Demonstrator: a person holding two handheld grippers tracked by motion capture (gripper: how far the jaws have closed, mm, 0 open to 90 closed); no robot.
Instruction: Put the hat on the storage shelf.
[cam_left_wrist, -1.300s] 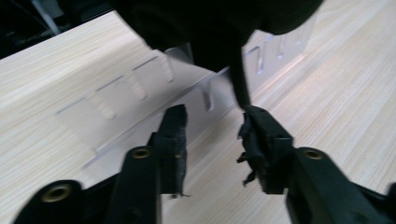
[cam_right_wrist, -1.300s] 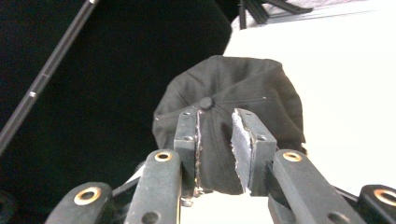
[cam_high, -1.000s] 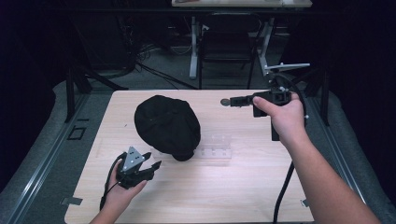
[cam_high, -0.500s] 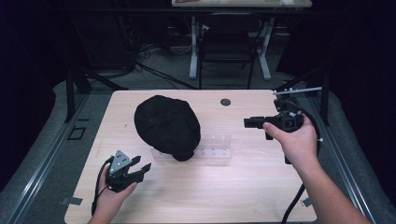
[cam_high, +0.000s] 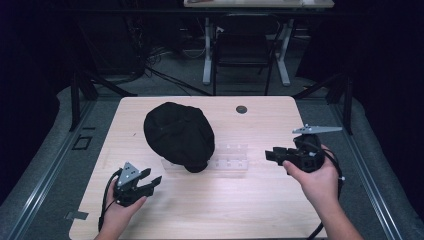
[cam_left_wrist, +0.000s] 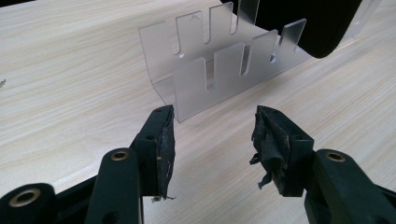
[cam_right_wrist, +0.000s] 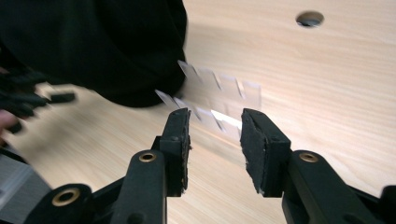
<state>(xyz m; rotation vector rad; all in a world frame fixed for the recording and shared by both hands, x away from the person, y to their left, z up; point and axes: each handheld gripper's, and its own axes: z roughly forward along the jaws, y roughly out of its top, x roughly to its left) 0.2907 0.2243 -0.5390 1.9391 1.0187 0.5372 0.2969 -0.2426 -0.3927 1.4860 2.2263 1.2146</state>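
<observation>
Now both my claws stand open and empty, left gripper (cam_high: 150, 181) near the bench's front-left corner, right gripper (cam_high: 272, 155) toward its right edge, jaws just widening. Clear slotted rack (cam_high: 227, 158) sits mid-bench, long axis left-right, slots up, one end under the black cap (cam_high: 177, 134). Likely light, rigid, slick, brittle acrylic; I'd pinch an end wall.

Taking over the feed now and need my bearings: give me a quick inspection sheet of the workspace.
Surface: light wooden table, round hole near far edge.
Job's things: black cap draped over one end of the clear slotted rack.
Clutter: nothing seen.
Grippers: left gripper open, empty; right gripper jaws just been opening, nothing between them; both face the rack.
Cables: one trailing from each gripper.
Surroundings: dark floor, desk legs and cables beyond.
</observation>
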